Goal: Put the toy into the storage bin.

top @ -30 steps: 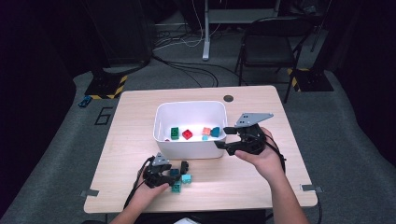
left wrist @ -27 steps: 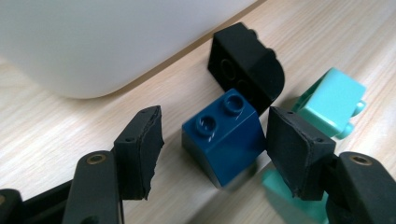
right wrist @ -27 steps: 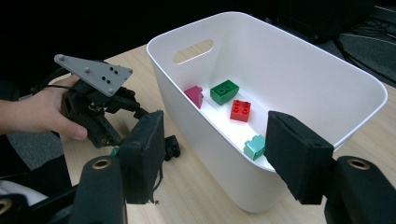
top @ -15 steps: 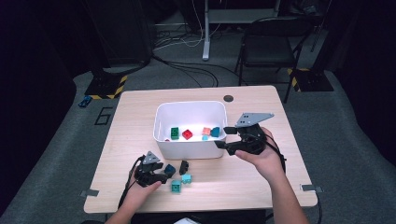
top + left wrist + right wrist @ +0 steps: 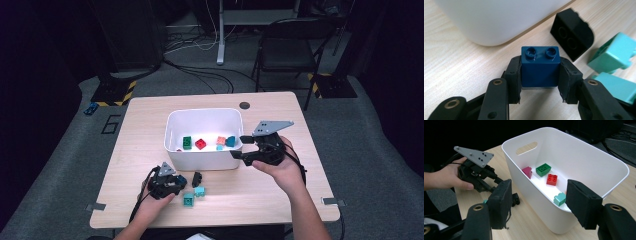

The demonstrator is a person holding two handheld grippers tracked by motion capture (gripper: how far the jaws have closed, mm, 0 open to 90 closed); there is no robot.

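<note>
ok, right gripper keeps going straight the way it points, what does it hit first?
Likely the near wall of the white plastic bin: the right gripper has open jaws either side of its rim. Depth is hard to judge, but nothing stands between.

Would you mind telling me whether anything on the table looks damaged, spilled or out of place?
Nothing stands out. The white bin sits upright, the loose bricks beside it look intact, and the left gripper squarely holds a dark blue brick.

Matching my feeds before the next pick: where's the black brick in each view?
High view: black brick on the table, just before the white bin.
Left gripper view: upper right, near the bin's wall.
Right gripper view: left of centre, by the bin's base.
Shared landmark: the bin.
</note>
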